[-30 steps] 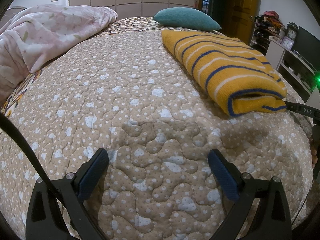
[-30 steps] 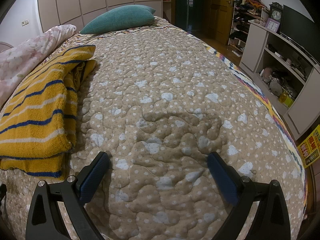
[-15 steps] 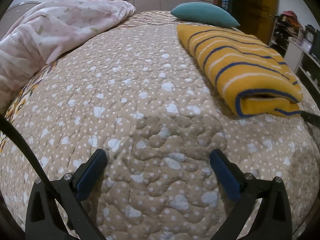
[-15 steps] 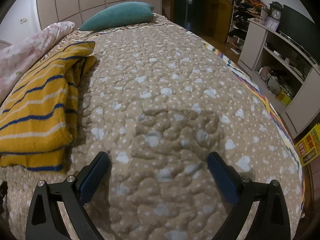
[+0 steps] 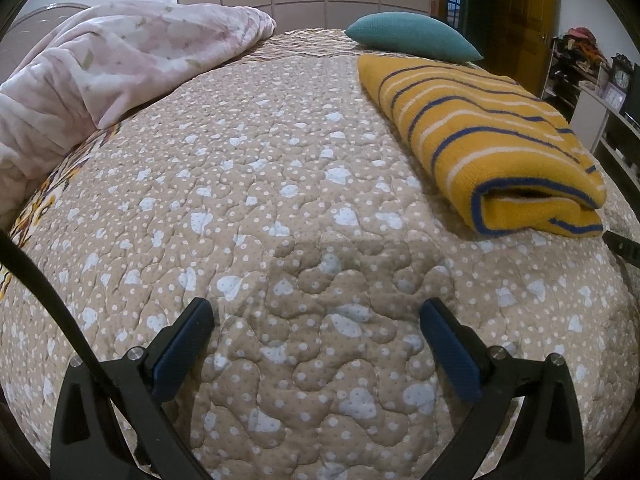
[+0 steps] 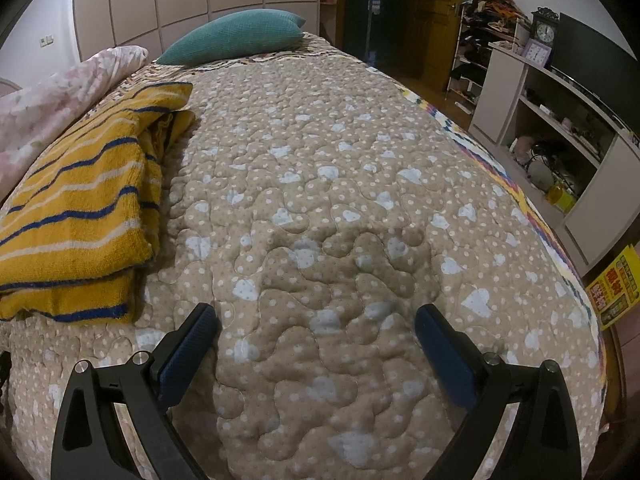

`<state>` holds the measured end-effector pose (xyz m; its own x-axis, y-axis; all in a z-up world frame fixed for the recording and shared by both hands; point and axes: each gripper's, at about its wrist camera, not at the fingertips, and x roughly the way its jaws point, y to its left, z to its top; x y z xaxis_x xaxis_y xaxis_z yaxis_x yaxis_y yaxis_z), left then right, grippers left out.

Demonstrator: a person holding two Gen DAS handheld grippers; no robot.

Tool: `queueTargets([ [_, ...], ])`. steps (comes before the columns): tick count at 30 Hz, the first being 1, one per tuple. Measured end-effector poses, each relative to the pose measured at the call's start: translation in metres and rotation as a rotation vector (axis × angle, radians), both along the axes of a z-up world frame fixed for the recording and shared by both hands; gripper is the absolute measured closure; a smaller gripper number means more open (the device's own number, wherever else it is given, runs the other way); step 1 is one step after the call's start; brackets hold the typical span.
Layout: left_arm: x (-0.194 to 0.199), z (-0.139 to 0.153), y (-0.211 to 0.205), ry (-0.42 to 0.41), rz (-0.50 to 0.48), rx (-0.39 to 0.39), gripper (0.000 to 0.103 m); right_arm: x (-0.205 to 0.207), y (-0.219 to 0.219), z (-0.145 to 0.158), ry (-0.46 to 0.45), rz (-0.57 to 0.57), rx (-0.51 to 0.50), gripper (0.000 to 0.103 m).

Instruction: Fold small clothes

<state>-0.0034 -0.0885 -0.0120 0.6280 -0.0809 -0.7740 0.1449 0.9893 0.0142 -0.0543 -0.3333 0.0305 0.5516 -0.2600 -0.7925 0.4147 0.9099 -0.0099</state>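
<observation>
A yellow garment with blue and white stripes lies folded on the quilted beige bedspread, to the right in the left wrist view and to the left in the right wrist view. My left gripper is open and empty above bare quilt, left of the garment. My right gripper is open and empty above bare quilt, right of the garment. Neither gripper touches the garment.
A pink floral duvet is bunched at the bed's left side. A teal pillow lies at the head of the bed. White shelving with a clock stands beyond the bed's right edge.
Both grippers have drawn back and risen a little, so the folded garment sits farther from each. Both stayed open. The garment has not moved.
</observation>
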Motion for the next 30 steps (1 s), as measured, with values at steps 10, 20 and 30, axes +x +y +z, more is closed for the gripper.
queueTargets([
  [10,-0.002,0.000,0.000,-0.008,-0.003,-0.002,0.000,-0.002,0.002,0.001,-0.007,-0.003,0.001,0.002],
  [20,0.004,0.002,0.001,0.006,-0.014,-0.025,0.000,-0.035,0.004,0.026,-0.144,0.041,0.124,0.031],
  [30,0.025,0.076,-0.023,-0.058,-0.151,-0.221,0.017,0.053,0.045,0.063,-0.245,0.290,0.264,0.070],
])
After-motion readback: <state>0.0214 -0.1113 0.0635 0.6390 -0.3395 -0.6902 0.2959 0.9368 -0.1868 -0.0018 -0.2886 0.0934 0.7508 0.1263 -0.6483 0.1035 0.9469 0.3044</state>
